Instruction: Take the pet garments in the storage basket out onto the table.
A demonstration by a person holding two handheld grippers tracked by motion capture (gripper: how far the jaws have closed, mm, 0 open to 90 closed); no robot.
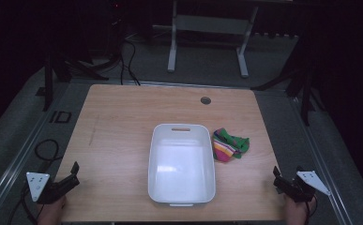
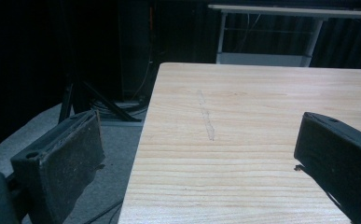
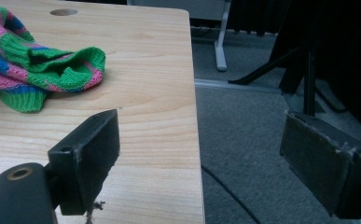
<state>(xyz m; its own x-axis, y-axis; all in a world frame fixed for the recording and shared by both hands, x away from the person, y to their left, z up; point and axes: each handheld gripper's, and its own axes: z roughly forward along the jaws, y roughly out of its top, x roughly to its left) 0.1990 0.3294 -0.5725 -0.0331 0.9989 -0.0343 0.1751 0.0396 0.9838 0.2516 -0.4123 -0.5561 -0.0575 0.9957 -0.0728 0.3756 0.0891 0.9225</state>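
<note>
High view, wooden table (image 1: pixel 118 117), white tub (image 1: pixel 182 164) beside striped sock (image 1: pixel 230 144), grey carpet, both grippers (image 1: pixel 73 174) (image 1: pixel 280 178) gaping wide, empty

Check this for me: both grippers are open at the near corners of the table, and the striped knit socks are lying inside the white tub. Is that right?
Not quite. The striped knit socks lie on the wooden table, just outside the white tub on its right side, as the high view shows; the tub looks empty. The rest holds: the left gripper and right gripper are open at the near corners.
</note>
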